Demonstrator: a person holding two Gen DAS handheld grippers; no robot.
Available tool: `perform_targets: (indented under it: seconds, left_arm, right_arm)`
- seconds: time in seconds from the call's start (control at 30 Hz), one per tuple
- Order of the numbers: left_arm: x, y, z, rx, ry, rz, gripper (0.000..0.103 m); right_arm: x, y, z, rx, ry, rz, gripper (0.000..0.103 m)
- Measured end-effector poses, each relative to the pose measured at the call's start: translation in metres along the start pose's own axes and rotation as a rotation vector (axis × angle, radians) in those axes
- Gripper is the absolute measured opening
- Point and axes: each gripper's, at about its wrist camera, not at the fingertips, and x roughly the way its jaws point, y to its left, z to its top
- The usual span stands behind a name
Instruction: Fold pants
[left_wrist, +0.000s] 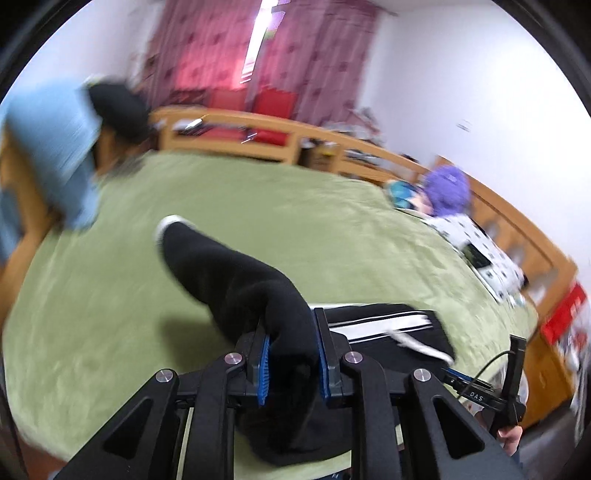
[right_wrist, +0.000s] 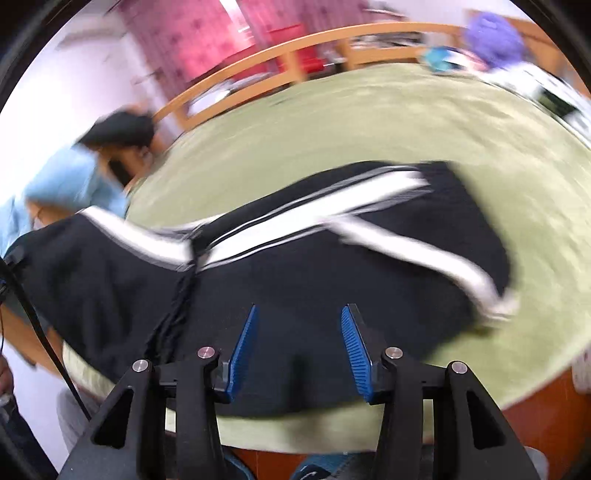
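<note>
Fold-over step judged underway: black track pants (right_wrist: 295, 266) on the green bedspread (left_wrist: 110, 295), one leg bunched and clamped in the left gripper (left_wrist: 293, 354), right gripper (right_wrist: 299, 350) spread wide above; leg to be laid flat next.

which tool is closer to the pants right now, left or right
Left. The left tool is shut on a bunched leg of the black pants, lifting it off the green bedspread. The right tool is open, over the pants, gripping nothing.
</note>
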Motion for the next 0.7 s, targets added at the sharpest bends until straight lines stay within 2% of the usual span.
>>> perform_targets:
  seconds: [0.13, 0.3, 0.33, 0.37, 0.4, 0.43, 0.5, 0.6, 0.7]
  left_arm:
    - [0.025, -0.1, 0.017, 0.121, 0.0, -0.078, 0.019]
    - [0.081, -0.218, 0.007, 0.183, 0.094, -0.278, 0.019]
    - [0.091, -0.235, 0.001, 0.196, 0.114, -0.323, 0.022]
    - [0.103, -0.252, -0.008, 0.207, 0.153, -0.396, 0.031]
    - [0.107, -0.259, -0.014, 0.198, 0.174, -0.454, 0.037]
    - [0.112, -0.262, -0.02, 0.185, 0.19, -0.48, 0.045]
    - [0.118, -0.261, -0.028, 0.191, 0.195, -0.424, 0.052]
    - [0.124, -0.234, -0.036, 0.165, 0.217, -0.384, 0.06]
    - [0.137, -0.194, -0.047, 0.127, 0.261, -0.255, 0.063]
  right_arm:
    - [-0.03, -0.05, 0.002, 0.076, -0.039, -0.081, 0.047]
    - [-0.062, -0.104, -0.011, 0.157, -0.027, -0.153, 0.048]
    - [-0.066, -0.114, -0.014, 0.165, -0.022, -0.173, 0.048]
    - [-0.067, -0.12, -0.015, 0.168, -0.018, -0.183, 0.048]
    - [-0.069, -0.131, -0.017, 0.171, -0.012, -0.194, 0.049]
    - [-0.07, -0.137, -0.019, 0.175, -0.007, -0.204, 0.049]
    - [-0.069, -0.146, -0.022, 0.186, -0.004, -0.216, 0.049]
    - [-0.068, -0.149, -0.021, 0.194, -0.017, -0.181, 0.049]
    - [-0.061, -0.142, -0.009, 0.174, -0.062, -0.133, 0.051]
